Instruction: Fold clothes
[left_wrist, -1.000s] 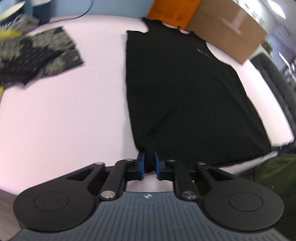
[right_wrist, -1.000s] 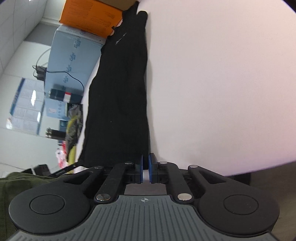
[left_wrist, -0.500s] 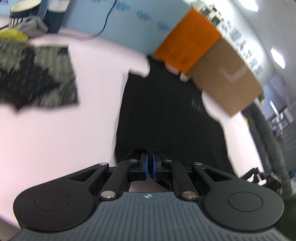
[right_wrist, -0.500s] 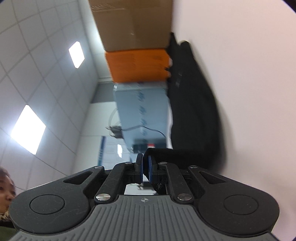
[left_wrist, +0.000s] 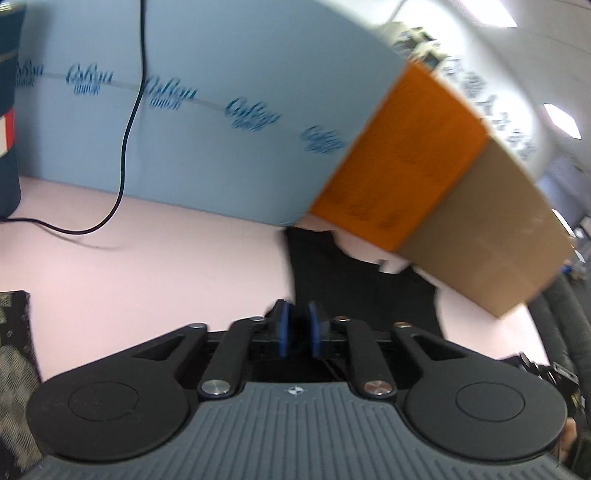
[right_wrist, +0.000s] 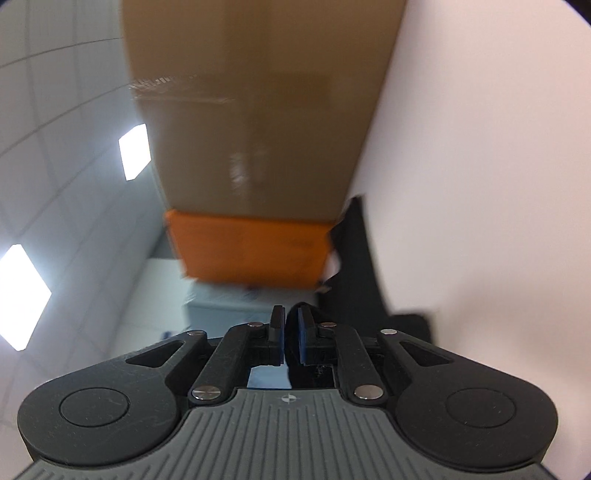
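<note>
A black sleeveless shirt (left_wrist: 354, 291) lies on the pink table (left_wrist: 147, 266), its neck end by the boxes at the back. My left gripper (left_wrist: 300, 325) is shut on the shirt's hem, with black cloth between the blue pads, held above the shirt's upper part. My right gripper (right_wrist: 290, 332) is shut on the same shirt (right_wrist: 354, 280), with dark cloth between its pads, lifted and rolled on its side.
An orange box (left_wrist: 402, 162) and a brown cardboard box (left_wrist: 491, 240) stand at the back edge next to a light blue box (left_wrist: 207, 110). A black cable (left_wrist: 125, 147) hangs there. A patterned garment (left_wrist: 14, 369) lies at the left.
Both grippers have lifted the shirt's bottom hem and carried it forward toward the neck end. The boxes now loom much nearer in both views.
</note>
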